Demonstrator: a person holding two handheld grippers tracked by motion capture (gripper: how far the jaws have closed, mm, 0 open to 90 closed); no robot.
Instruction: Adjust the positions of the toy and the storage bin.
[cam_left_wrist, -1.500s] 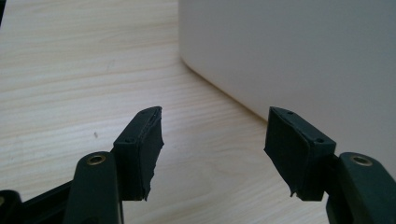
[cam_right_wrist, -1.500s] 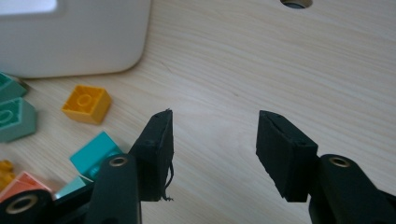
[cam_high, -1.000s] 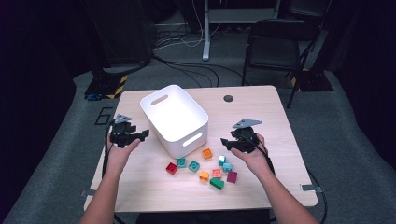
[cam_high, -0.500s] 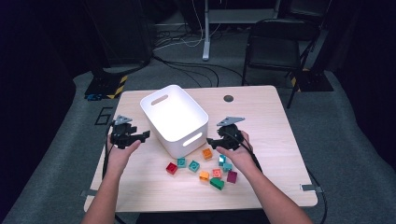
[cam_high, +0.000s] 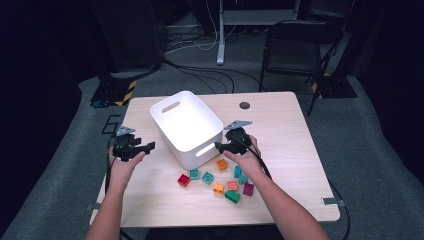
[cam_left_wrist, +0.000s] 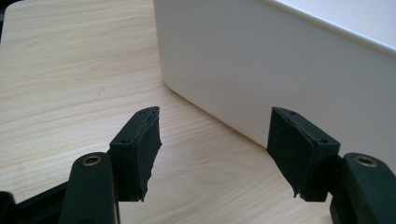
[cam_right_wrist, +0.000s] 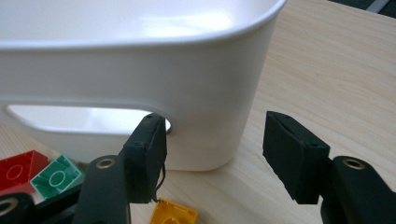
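Observation:
A white bin (cam_high: 187, 125) with handle slots stands tilted at the table's middle. Several coloured bricks lie in front of it, among them a red one (cam_high: 184, 180), an orange one (cam_high: 221, 164) and a green one (cam_high: 231, 196). My right gripper (cam_high: 218, 146) is at the bin's near right corner, above the orange brick. Its jaws (cam_right_wrist: 215, 158) have just been opening and stand open; the bin wall (cam_right_wrist: 205, 102) with its slot is just ahead, and nothing is gripped. My left gripper (cam_high: 149, 146) rests open left of the bin, with the bin's side wall (cam_left_wrist: 280, 70) ahead of its jaws (cam_left_wrist: 215, 154).
In the right gripper view, a red brick (cam_right_wrist: 21, 165), a green brick (cam_right_wrist: 56, 176) and a yellow brick (cam_right_wrist: 175, 213) lie low beside the left jaw. A dark round hole (cam_high: 244, 105) marks the table's far side. A black chair (cam_high: 295, 45) stands beyond the table.
My right gripper has moved left across the table, from right of the bricks to the bin's near corner. The left gripper has stayed where it was.

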